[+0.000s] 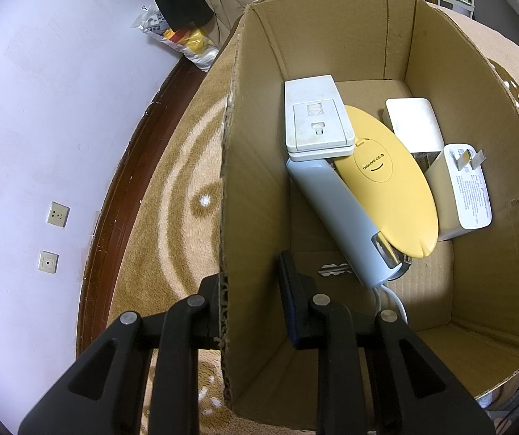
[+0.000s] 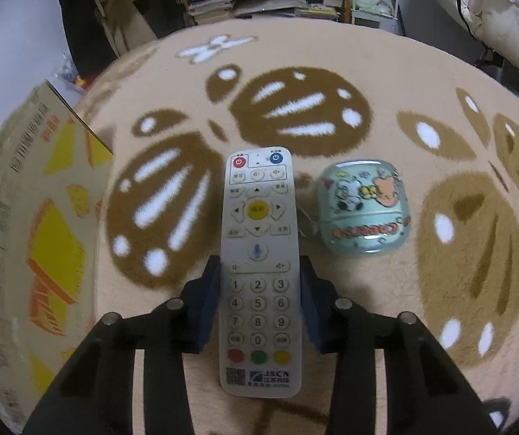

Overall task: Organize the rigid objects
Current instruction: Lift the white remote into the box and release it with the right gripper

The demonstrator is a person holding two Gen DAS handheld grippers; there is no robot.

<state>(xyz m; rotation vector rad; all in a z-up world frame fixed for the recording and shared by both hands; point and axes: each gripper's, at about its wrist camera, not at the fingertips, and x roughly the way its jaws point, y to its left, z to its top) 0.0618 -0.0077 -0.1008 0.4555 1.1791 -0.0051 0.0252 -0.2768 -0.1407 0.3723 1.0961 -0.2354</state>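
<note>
Left view: left tongs (image 1: 250,295) straddle the box (image 1: 230,188) wall, one finger inside, one outside; whether they pinch it, I cannot tell.
Box contents: socket plate (image 1: 317,116), yellow oval (image 1: 386,185), charger (image 1: 465,188), all hard.
Right view: right tongs (image 2: 259,291) look clamped on the remote (image 2: 259,250) at mid-length.
Remote: above the rug (image 2: 368,83), probably light, stiff, slick-sided; the mid grip balances it.
Case (image 2: 362,208): just beside, apart.

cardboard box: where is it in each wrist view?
Left wrist: the cardboard box fills the centre and right, seen from above with its inside showing; the left tongs straddle its near-left wall.
Right wrist: its printed outer side runs along the left edge; the right tongs hold the remote.
Shared landmark: the tan patterned carpet.
</note>
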